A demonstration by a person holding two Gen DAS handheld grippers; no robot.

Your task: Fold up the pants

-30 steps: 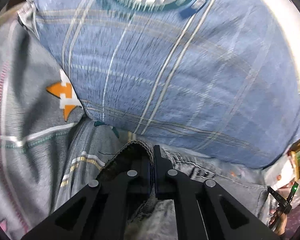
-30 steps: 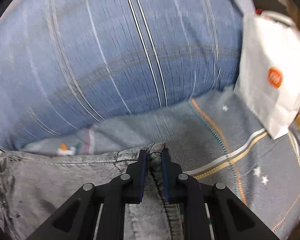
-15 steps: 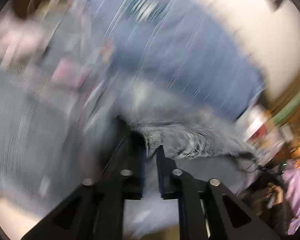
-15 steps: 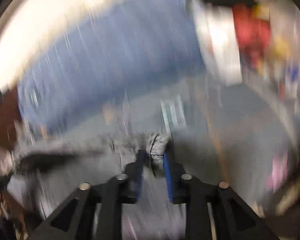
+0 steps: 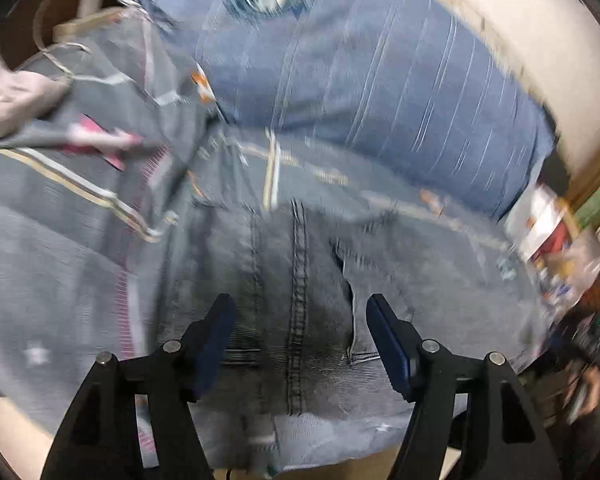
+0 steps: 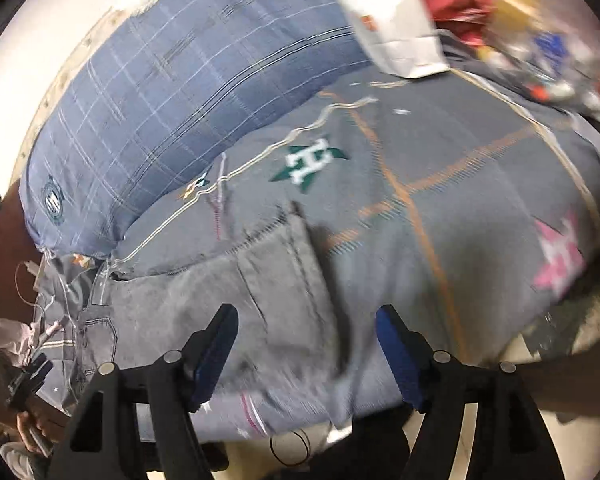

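Both tongs [image 5: 300,316] [image 6: 306,322] opening over pants [image 5: 300,280] beside pillow [image 5: 380,80].

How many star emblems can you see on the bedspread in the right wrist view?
2. A green star lies on the bedspread beyond the jeans, near the blue pillow; a pink star sits at the right edge. Smaller blurred marks near the pillow may be more.
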